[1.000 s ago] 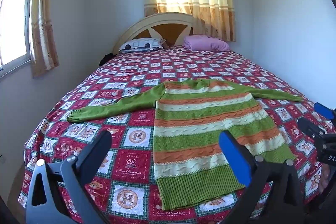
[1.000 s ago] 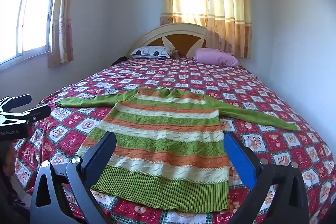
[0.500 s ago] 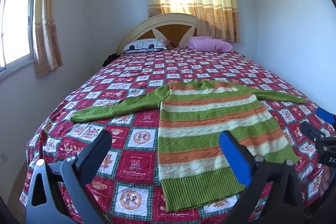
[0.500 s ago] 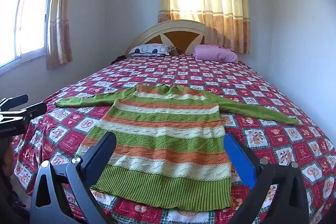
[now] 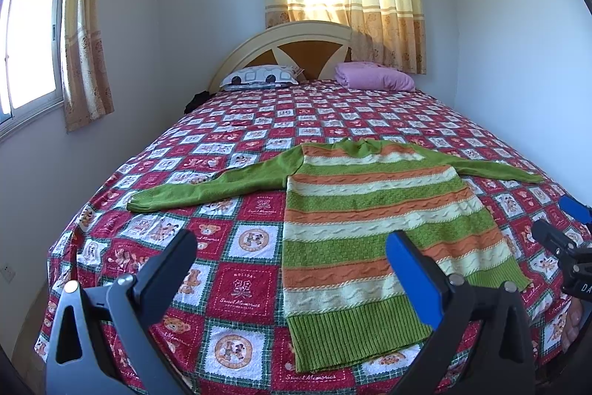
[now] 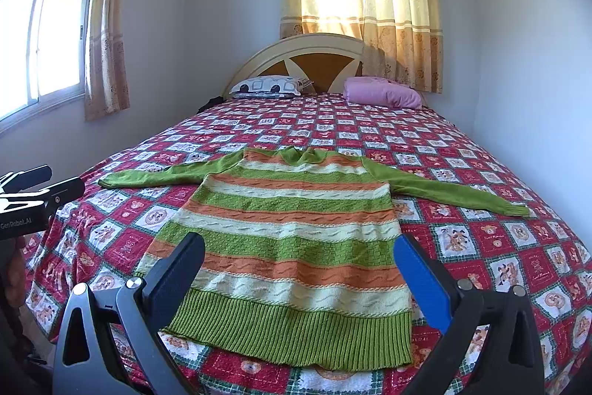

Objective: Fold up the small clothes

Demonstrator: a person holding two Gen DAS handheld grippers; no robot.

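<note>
A green, orange and cream striped knit sweater (image 5: 373,221) lies flat on the bed, both sleeves spread out, hem toward me; it also shows in the right wrist view (image 6: 292,232). My left gripper (image 5: 292,254) is open and empty, held above the foot of the bed, left of the sweater's hem. My right gripper (image 6: 299,258) is open and empty, held above the sweater's hem. Each gripper shows at the edge of the other's view: the right one (image 5: 566,239), the left one (image 6: 37,187).
The bed has a red patchwork cover (image 5: 240,121), a wooden headboard (image 5: 288,47), a patterned pillow (image 5: 259,76) and a pink folded blanket (image 5: 373,78). Walls stand close on both sides. Curtained windows are at the back and left.
Both grippers have lifted or tilted slightly, so the bed and sweater sit a little lower in view. The sweater has not moved. Both grippers stay open.
</note>
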